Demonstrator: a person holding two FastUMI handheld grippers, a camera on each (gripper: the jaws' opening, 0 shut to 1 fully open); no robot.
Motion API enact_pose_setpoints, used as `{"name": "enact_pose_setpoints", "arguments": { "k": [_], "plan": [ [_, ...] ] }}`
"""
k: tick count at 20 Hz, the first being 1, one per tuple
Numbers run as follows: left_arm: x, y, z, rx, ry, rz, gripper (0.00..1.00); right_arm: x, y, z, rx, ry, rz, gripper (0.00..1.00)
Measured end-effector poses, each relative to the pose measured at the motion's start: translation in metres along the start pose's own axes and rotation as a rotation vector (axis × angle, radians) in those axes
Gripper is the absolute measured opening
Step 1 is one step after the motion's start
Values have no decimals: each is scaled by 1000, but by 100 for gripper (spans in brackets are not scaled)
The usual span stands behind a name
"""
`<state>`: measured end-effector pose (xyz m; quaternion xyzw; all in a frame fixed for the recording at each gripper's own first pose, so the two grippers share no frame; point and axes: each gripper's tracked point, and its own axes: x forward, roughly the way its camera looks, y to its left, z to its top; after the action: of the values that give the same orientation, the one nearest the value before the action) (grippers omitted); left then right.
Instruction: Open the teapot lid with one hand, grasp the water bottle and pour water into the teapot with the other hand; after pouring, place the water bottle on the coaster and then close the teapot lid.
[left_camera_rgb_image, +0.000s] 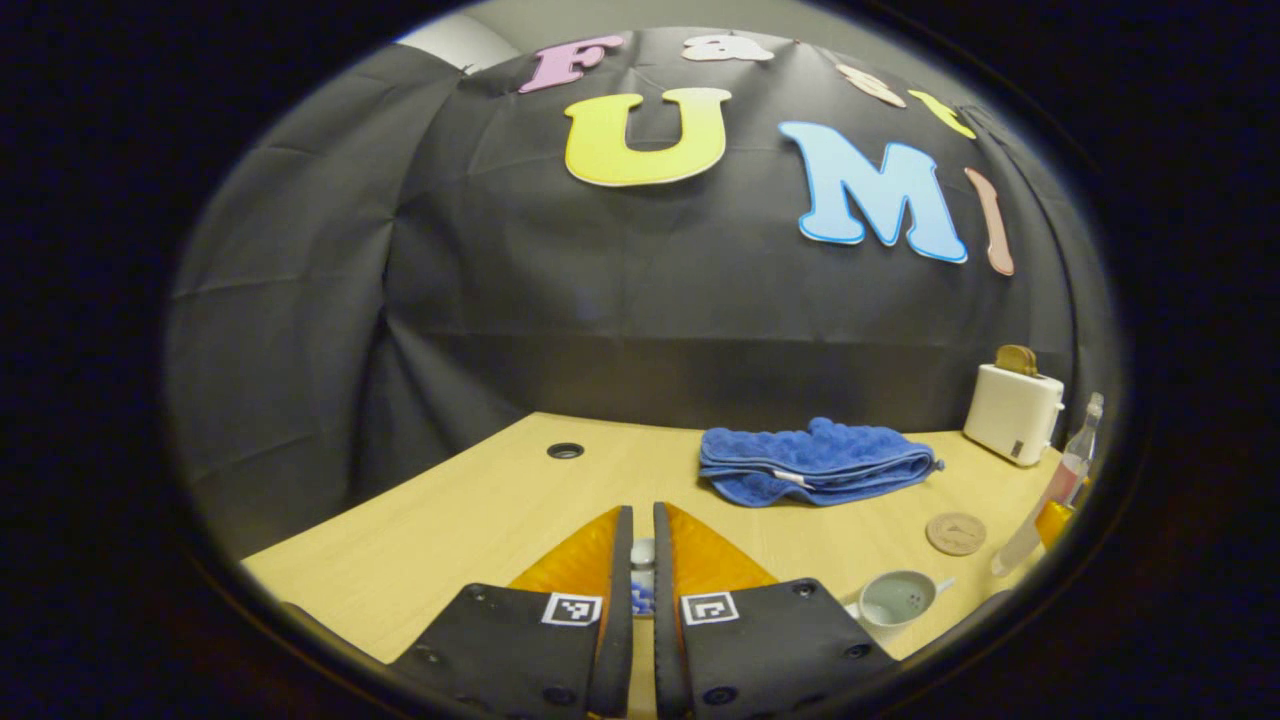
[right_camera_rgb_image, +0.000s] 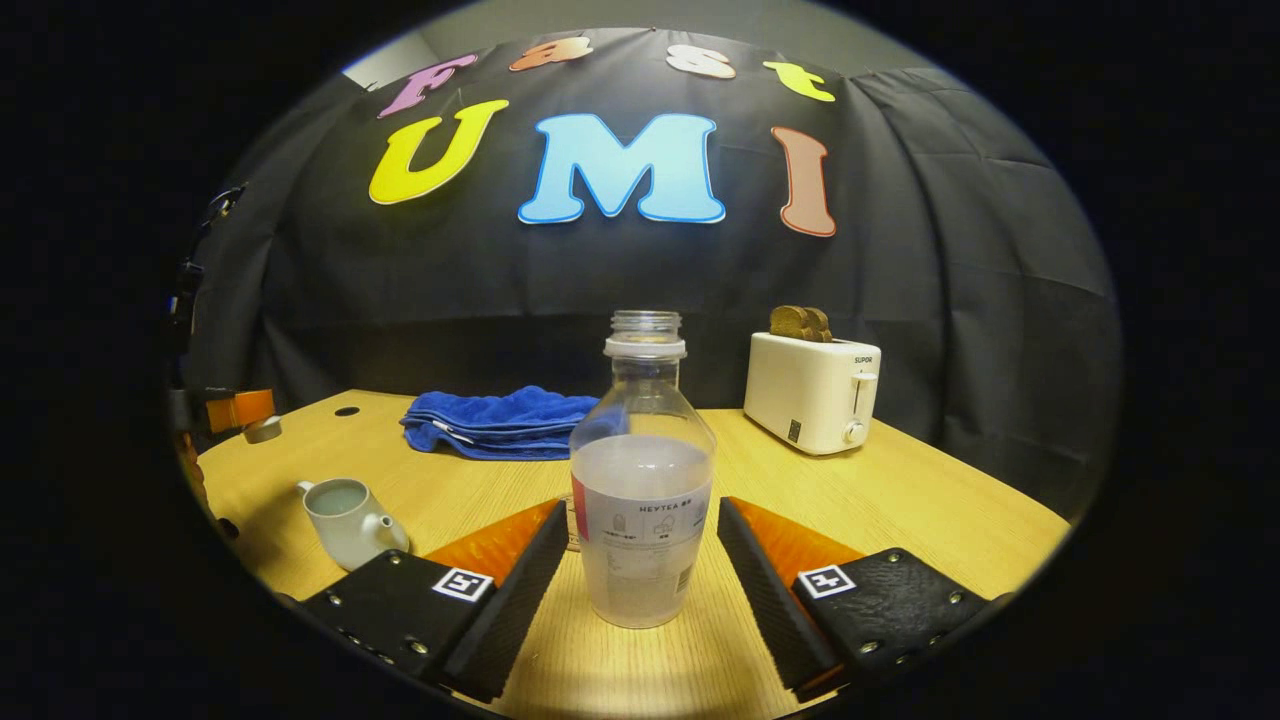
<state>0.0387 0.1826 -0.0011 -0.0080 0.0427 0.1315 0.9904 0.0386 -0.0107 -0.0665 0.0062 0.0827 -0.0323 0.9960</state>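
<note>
Right gripper view: the water bottle (right_camera_rgb_image: 643, 480) stands upright on the wooden table (right_camera_rgb_image: 920, 510), cap off, neck open. It is clear plastic with a broad shoulder, a label band round the body, and cloudy water up to about the shoulder. The right gripper (right_camera_rgb_image: 643, 560) has its fingers spread wide, one on each side of the bottle, with a gap on both sides; neither touches it.

At 9 o'clock from the bottle sits the teapot (right_camera_rgb_image: 350, 520), pale, lid off, spout toward the camera. At its 10 o'clock, near the frame edge, the left gripper (right_camera_rgb_image: 262, 428) holds the small round lid (right_camera_rgb_image: 264, 430).

Left gripper view: the left gripper's fingers are nearly closed, clamped on the lid's knob (left_camera_rgb_image: 642, 552). The open teapot (left_camera_rgb_image: 895, 603) lies at 4 o'clock, the round coaster (left_camera_rgb_image: 955, 533) just beyond it, bare.

Blue towel (right_camera_rgb_image: 500, 420) and white toaster (right_camera_rgb_image: 812, 390) sit at the back.
</note>
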Motion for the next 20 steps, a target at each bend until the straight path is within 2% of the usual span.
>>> {"name": "enact_pose_setpoints", "arguments": {
  "k": [4, 7, 14, 20],
  "plan": [
    [2, 14, -5, -8, 15, 21, 16, 4, 3, -4, 2, 13, 21, 80],
    [1, 17, -6, -8, 22, 25, 15, 5, 1, 0, -46, 17, -4, 78],
    [-1, 23, -8, -19, 30, 27, 15, 2, 4, 29, -385, -47, -103, 78],
    [0, 24, -13, -28, 47, 26, 15, 5, 22, 48, -695, -109, -163, 78]
  ]
}}
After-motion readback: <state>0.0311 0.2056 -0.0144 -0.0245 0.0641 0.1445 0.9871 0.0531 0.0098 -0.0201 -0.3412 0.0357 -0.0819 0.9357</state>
